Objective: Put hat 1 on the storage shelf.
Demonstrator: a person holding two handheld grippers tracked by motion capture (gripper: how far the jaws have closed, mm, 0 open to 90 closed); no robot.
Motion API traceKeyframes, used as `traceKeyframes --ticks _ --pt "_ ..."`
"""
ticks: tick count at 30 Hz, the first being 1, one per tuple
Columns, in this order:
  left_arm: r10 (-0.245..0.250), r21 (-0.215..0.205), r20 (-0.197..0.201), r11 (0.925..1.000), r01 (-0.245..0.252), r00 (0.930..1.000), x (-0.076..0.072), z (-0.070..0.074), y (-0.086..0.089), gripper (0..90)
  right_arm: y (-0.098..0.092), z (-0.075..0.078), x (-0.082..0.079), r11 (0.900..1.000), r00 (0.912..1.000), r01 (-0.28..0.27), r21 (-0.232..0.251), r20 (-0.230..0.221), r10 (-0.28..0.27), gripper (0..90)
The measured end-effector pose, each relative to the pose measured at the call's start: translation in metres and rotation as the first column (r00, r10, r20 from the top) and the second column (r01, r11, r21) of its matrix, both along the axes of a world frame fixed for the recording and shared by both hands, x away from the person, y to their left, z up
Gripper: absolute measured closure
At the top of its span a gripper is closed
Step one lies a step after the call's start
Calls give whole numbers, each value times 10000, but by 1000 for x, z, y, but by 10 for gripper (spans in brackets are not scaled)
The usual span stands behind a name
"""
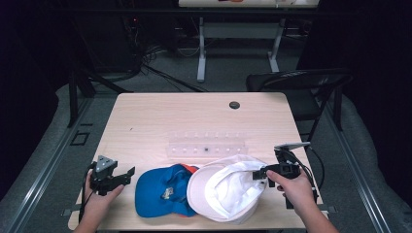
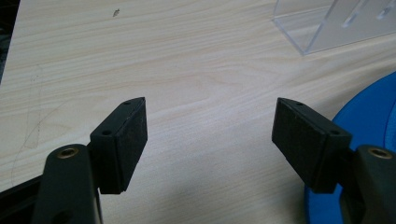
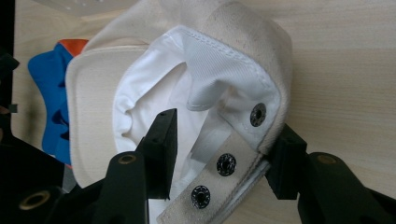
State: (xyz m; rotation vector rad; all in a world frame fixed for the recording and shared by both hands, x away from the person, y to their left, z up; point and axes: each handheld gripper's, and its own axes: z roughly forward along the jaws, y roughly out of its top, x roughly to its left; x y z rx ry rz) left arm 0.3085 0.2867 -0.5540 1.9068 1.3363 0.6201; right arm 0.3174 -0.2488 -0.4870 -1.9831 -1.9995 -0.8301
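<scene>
A white cap (image 1: pixel 226 189) lies upside down near the table's front edge, its brim overlapping a blue cap with orange trim (image 1: pixel 155 191) on its left. My right gripper (image 1: pixel 257 174) sits at the white cap's right rim. In the right gripper view the white cap (image 3: pixel 93 93) shows its lining, and the snap strap (image 3: pixel 224 168) runs between the jaws of the right gripper (image 3: pixel 224 154): one jaw is inside the cap, the other outside the rim, with a gap left. My left gripper (image 1: pixel 127 175) rests left of the blue cap (image 2: pixel 369 112); the left gripper (image 2: pixel 210 140) is open over bare wood.
A clear acrylic rack (image 1: pixel 206 145) stands mid-table behind the caps, and the same rack (image 2: pixel 327 28) shows at the upper right of the left gripper view. The wooden table (image 1: pixel 170 116) has a cable hole (image 1: pixel 234 105) at the back. A black folding chair (image 1: pixel 301 82) stands beyond the right corner.
</scene>
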Motion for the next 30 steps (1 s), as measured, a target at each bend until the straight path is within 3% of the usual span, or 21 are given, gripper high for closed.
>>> traceKeyframes --ticks 5,10,12,19,22,24,26,30 --pt "16 -10 11 10000 -16 10000 -1 1 0 271 3 6 0 9998 9997 188 119 122 -189 625" --pt "18 7 14 10000 -18 10000 -1 0 0 272 5 9 1 9999 10000 24 127 44 -25 688" --pt "47 20 -2 10000 -47 10000 0 0 0 272 7 11 2 9995 9999 -71 -318 123 75 741" --pt "83 22 -21 10000 -83 10000 0 0 1 271 10 12 3 9968 9996 -287 -749 53 292 795" --pt "73 12 -56 10000 -73 10000 0 -1 0 272 12 14 4 9913 9995 -330 -1276 -41 328 794" --pt "72 9 -65 10000 -72 10000 0 -1 0 272 12 14 4 9897 9993 -386 -1377 -52 382 794" --pt "76 11 -61 10000 -76 10000 0 -1 0 272 15 16 4 9823 9985 -553 -1788 -88 546 803" --pt "78 12 -72 10000 -77 9999 0 -2 0 271 17 19 5 9761 9965 -829 -2006 -241 797 806"
